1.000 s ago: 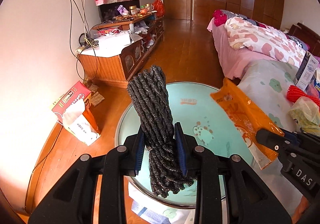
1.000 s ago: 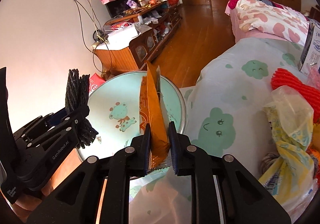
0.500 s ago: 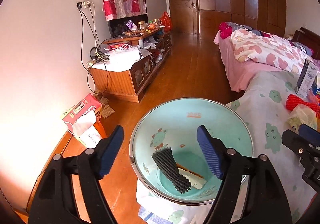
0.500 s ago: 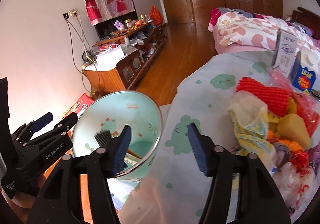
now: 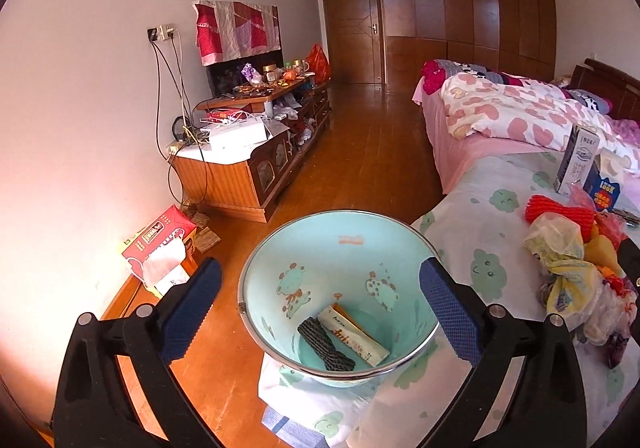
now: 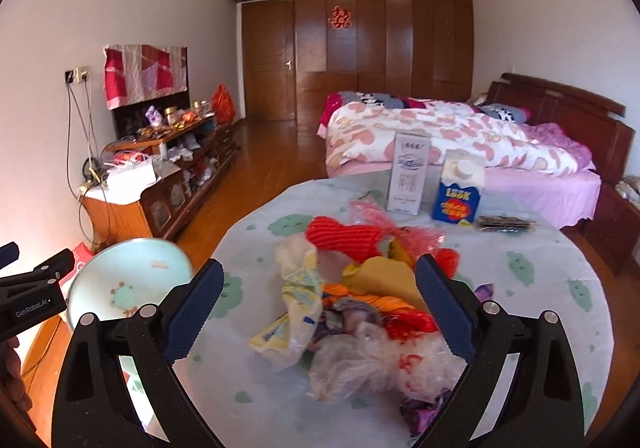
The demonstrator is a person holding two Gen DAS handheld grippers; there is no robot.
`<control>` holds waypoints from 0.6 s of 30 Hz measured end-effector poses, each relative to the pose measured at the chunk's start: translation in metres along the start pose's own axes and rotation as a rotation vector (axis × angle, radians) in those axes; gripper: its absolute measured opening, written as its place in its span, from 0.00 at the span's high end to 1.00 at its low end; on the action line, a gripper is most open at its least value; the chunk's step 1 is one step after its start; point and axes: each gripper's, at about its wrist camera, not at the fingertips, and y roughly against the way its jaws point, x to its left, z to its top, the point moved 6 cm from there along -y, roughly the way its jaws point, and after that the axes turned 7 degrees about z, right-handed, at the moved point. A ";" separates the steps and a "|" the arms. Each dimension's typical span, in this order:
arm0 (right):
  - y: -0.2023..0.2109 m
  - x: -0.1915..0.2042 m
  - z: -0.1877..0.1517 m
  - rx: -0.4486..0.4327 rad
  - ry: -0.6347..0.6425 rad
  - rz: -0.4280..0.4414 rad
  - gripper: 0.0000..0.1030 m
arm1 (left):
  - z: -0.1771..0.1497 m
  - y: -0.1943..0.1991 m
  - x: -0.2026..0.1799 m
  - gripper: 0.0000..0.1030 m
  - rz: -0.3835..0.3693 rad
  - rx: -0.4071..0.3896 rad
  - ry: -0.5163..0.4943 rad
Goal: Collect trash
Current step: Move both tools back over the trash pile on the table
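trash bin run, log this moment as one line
left tongs: open, empty | right tongs: open, over trash pile | bin: black foam net, wrapper

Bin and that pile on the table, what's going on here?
A person is clearing trash with a gripper in each hand. The left gripper hovers over the bin, jaws just opened and empty; a black foam net and an orange wrapper lie at the bottom. The right gripper faces the trash pile on the table, jaws also just opened, nothing between them. Two cartons stand behind the pile, untouched.
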 end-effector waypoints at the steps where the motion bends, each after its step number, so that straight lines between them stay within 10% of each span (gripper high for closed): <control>1: 0.001 -0.006 0.000 0.002 0.009 -0.014 0.05 | 0.000 0.003 -0.002 0.06 -0.005 0.000 -0.001; 18: 0.025 -0.103 -0.022 0.104 -0.200 -0.090 0.05 | -0.012 0.034 -0.050 0.06 -0.104 0.009 -0.061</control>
